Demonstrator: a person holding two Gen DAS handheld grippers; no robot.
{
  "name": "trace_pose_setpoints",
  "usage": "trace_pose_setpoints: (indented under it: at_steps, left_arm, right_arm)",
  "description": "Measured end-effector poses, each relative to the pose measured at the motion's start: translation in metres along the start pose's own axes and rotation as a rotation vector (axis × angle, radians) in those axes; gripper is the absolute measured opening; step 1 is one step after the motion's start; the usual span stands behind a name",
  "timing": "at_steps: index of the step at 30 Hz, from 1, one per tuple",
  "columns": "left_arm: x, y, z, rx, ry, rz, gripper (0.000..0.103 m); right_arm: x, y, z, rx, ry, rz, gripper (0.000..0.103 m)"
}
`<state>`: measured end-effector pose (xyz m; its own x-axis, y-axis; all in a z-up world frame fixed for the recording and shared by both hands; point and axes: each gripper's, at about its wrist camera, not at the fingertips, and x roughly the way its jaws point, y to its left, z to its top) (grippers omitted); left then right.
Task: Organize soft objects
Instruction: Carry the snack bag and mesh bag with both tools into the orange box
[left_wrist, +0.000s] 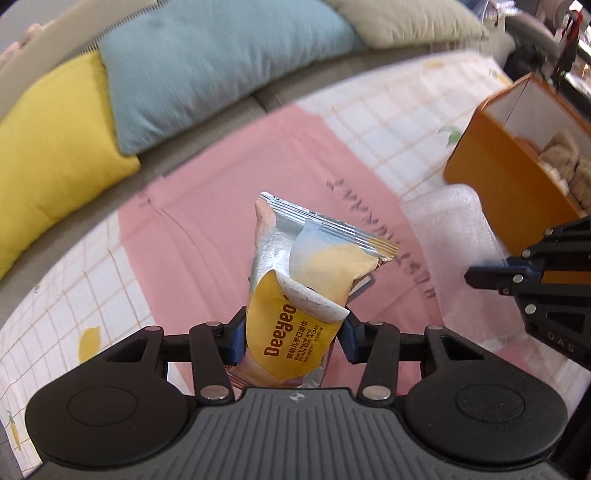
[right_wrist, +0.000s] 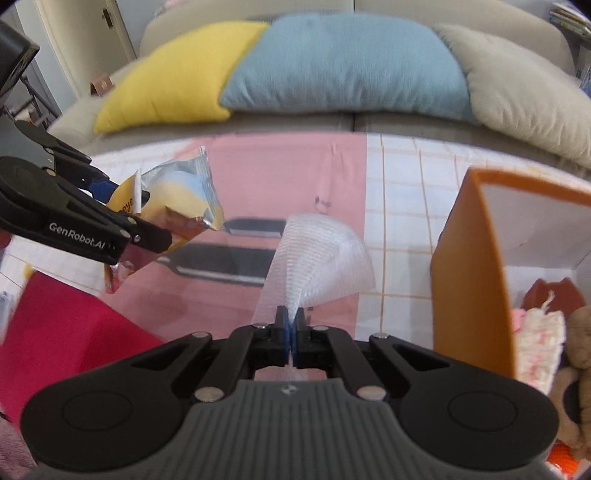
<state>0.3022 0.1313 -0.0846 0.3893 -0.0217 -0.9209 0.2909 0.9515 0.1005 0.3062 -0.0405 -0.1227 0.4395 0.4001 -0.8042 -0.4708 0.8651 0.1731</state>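
A yellow and silver pack of wet wipes (left_wrist: 295, 280) hangs above the pink and checked cloth (left_wrist: 207, 221), with my left gripper (left_wrist: 291, 336) shut on its lower end. From the right wrist view the same pack (right_wrist: 173, 206) shows at the left, clamped in the left gripper (right_wrist: 122, 218). My right gripper (right_wrist: 291, 332) is shut on a corner of a white ribbed mesh sheet (right_wrist: 317, 254), which fans out above the cloth. In the left wrist view that sheet (left_wrist: 454, 229) lies blurred at the right, beside the right gripper (left_wrist: 476, 277).
An orange box (right_wrist: 469, 266) with soft toys inside stands at the right, also visible as the orange box (left_wrist: 484, 147). Yellow (right_wrist: 177, 88), blue (right_wrist: 343, 62) and beige (right_wrist: 524, 92) cushions line the sofa back. A red cloth (right_wrist: 66, 328) lies at the lower left.
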Motion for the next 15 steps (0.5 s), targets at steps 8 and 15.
trace_pose_setpoints:
  at_steps: [8, 15]
  left_arm:
    - [-0.073, -0.029, -0.009, -0.017, -0.122, -0.005, 0.055]
    - [-0.128, -0.072, -0.009, -0.038, -0.236, -0.118, 0.055]
  right_arm:
    - [-0.076, 0.000, -0.005, 0.022, -0.133, 0.040, 0.000]
    - [-0.137, -0.027, -0.023, 0.074, -0.206, 0.037, 0.000]
